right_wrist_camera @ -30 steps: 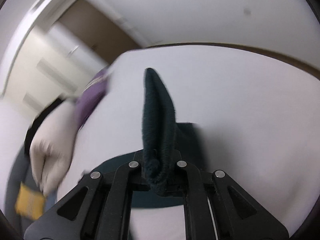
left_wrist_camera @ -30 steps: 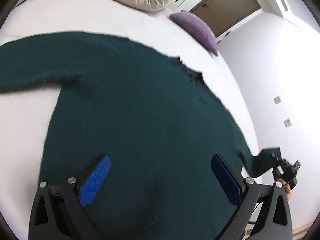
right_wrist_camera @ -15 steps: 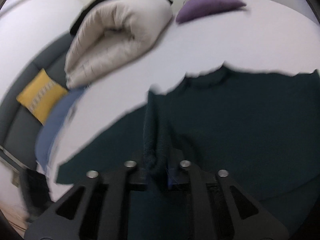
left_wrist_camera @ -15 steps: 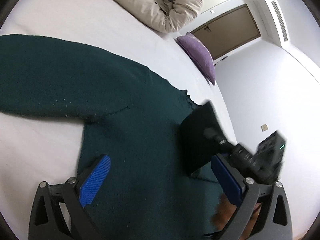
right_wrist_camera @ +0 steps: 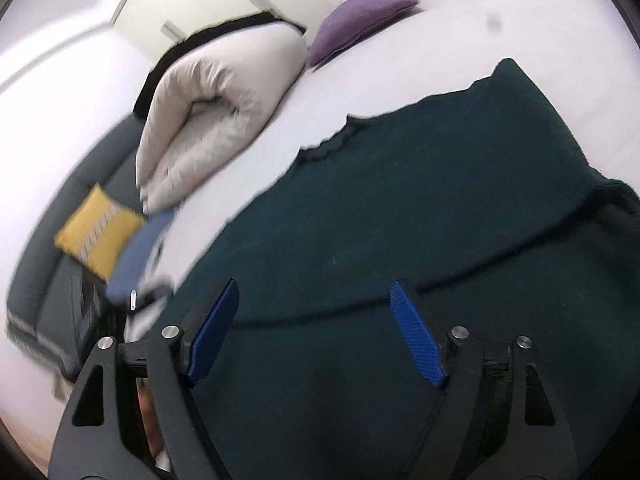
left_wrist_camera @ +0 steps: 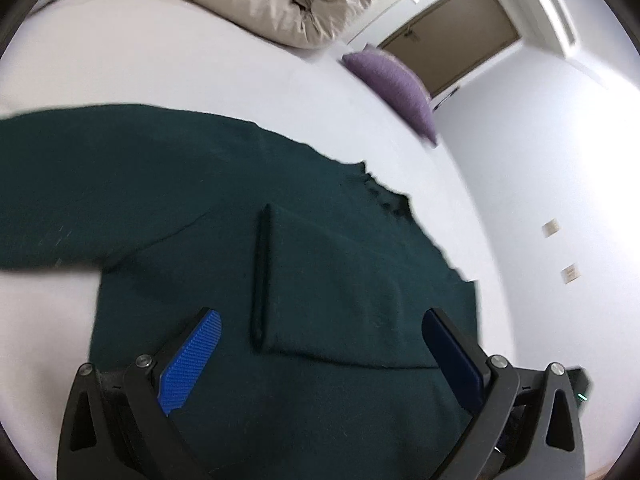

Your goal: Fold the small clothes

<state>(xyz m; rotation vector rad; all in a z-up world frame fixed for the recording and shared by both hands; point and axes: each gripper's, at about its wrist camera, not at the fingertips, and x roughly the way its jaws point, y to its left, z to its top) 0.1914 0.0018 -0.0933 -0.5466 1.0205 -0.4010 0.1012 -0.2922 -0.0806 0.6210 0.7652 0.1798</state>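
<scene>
- Lying spread on the white bed, directly ahead of and beneath both claws: dark green knitted sweater, with one sleeve folded across the body just beyond the left claw.
- Hanging with jaws spread wide over the lower body of the sweater, gripping nothing: left claw, blue ribbed pads clear of the knit.
- Hovering likewise wide apart and empty above the same garment: right claw, folded sleeve edge running just past its tips.
- Stretching away to the left of the left claw, not yet folded: the other sleeve.
- Risking, as a judgement: folded sleeve sliding back open if a pad is dragging the loose knit while passing over it.
- Risking also: pinching two layers at once near the fold ridge, pulling the finished fold askew.
- Risking further: catching only a thin edge of the far sleeve, letting it slip and land crooked; soft bed giving under pressure and adding to that.
- Sitting far beyond the claws, well apart from the sweater: rolled beige quilted duvet, purple cushion, yellow striped cushion on a grey sofa.
- Showing no containers anywhere in either view; nothing to report as held inside one.
</scene>
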